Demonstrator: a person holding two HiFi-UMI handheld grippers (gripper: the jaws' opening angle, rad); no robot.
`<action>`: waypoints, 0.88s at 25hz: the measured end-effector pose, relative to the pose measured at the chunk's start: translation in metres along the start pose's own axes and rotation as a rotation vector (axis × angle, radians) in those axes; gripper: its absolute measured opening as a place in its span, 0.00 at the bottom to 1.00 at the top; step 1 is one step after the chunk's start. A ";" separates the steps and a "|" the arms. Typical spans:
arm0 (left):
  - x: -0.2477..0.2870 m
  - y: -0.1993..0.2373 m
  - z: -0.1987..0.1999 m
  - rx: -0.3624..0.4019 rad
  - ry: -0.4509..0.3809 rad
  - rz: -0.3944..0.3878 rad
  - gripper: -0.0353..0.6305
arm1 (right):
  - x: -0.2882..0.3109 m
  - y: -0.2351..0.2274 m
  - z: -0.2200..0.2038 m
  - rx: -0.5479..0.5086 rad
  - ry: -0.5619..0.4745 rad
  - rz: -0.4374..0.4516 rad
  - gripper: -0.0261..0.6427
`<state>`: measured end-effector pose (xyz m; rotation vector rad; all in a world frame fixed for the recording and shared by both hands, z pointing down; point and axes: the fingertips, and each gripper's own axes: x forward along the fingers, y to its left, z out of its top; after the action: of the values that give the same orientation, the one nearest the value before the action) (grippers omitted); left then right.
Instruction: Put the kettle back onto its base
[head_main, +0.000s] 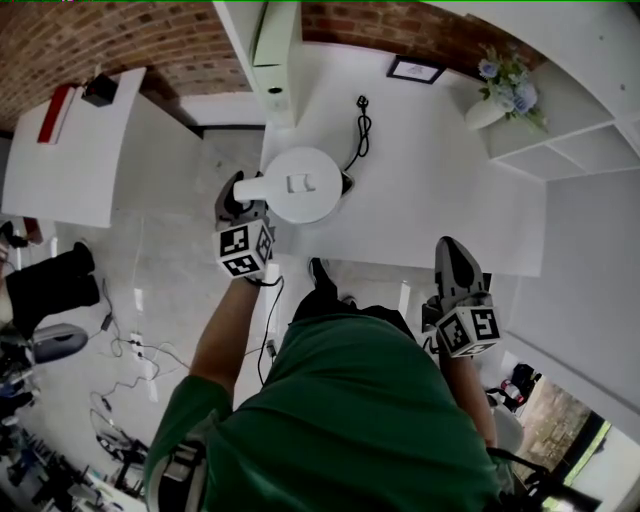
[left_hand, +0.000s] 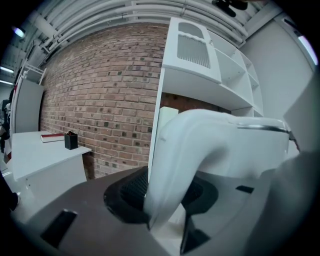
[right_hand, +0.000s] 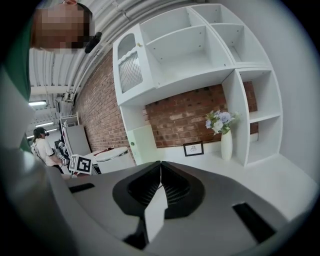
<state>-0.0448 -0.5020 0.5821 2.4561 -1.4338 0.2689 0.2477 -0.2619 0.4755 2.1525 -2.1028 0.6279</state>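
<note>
My left tongs (head_main: 238, 205) are closed on the white handle of the kettle (head_main: 300, 185); the left gripper view shows that handle (left_hand: 175, 165) pinched between the dark ribbed pads, with the kettle's body (left_hand: 250, 145) filling the right of the picture. From the head view I look down on the kettle's round lid, which is shut, so I cannot see what it holds. The kettle is over the near left corner of the white counter (head_main: 440, 200). A black cable (head_main: 360, 125) runs across the counter from behind the kettle to its right rim, where a dark edge shows from underneath. I cannot tell whether that is the base, or whether the kettle is seated on it. My right tongs (head_main: 452, 250) are well to the right of the kettle, off the counter's near edge. Their tips are pressed together with nothing between them, as the right gripper view (right_hand: 160, 167) makes plain. Far to the right of the kettle and behind it, a white vase (head_main: 487, 112) holds a bunch of pale flowers (head_main: 508, 82). A small picture frame (head_main: 416, 69) leans at the brick wall between the vase and the kettle. Left of the kettle a second counter (head_main: 75, 150) carries a red book (head_main: 55, 112) and a small black pot (head_main: 100, 90), whose contents are too small to make out.
</note>
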 end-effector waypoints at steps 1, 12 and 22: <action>0.002 -0.001 0.001 0.011 -0.003 -0.004 0.29 | 0.003 0.001 -0.002 0.009 0.004 0.005 0.07; -0.004 -0.015 -0.008 0.057 0.014 0.001 0.29 | 0.029 -0.002 0.002 0.002 0.007 0.088 0.07; -0.032 -0.020 -0.026 0.068 0.106 0.232 0.34 | 0.041 -0.047 0.043 -0.014 -0.048 0.237 0.07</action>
<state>-0.0438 -0.4575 0.5941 2.2880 -1.6882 0.4962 0.3024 -0.3112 0.4609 1.9457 -2.4025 0.5822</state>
